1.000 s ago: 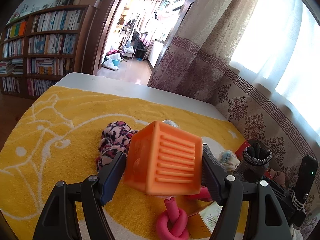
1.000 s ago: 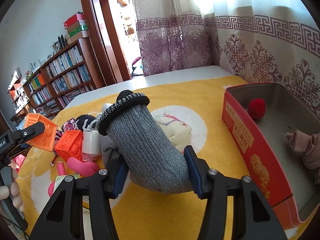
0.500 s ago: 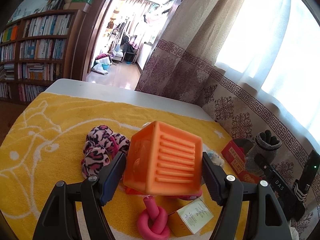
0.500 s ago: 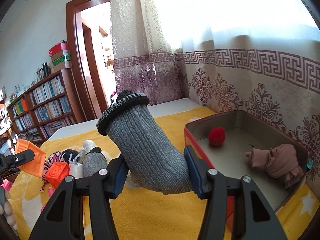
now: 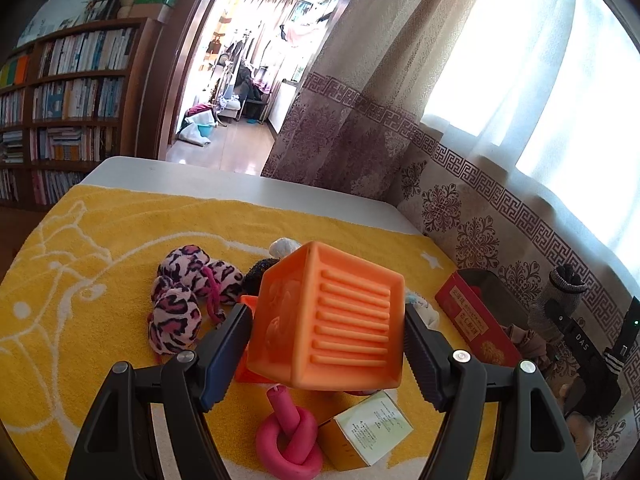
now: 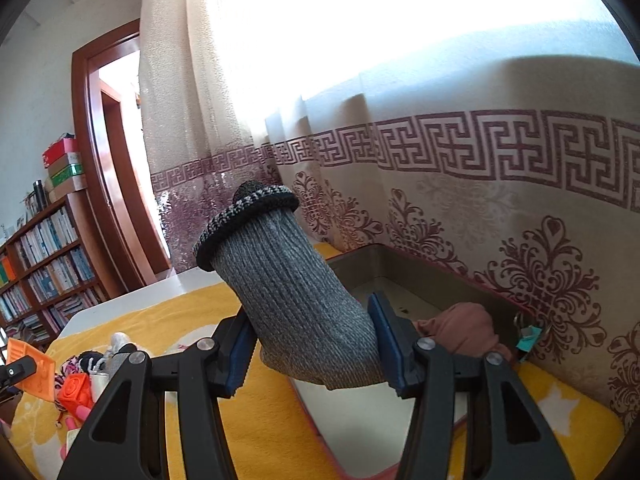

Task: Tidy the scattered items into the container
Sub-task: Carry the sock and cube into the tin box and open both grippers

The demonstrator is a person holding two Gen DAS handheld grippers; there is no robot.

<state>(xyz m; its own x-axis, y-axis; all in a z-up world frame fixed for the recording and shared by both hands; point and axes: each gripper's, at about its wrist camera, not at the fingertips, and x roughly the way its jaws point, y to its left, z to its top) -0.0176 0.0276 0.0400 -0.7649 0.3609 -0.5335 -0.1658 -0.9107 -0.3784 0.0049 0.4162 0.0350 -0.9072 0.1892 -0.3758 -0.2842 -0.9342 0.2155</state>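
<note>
Yellow patterned towel (image 5: 100, 240) covered the table; the left gripper (image 5: 326, 344) clamped an orange ribbed plastic cube (image 5: 328, 316), the right gripper (image 6: 310, 344) pinched a grey ribbed knitted sock (image 6: 288, 292) above the red metal tin (image 6: 404, 264) at two o'clock.

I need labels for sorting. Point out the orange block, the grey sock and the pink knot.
orange block (image 5: 340, 320): left wrist view, on its ridged face.
grey sock (image 6: 296, 300): right wrist view, on its ribbed middle.
pink knot (image 5: 288, 440): left wrist view, on the loop.
</note>
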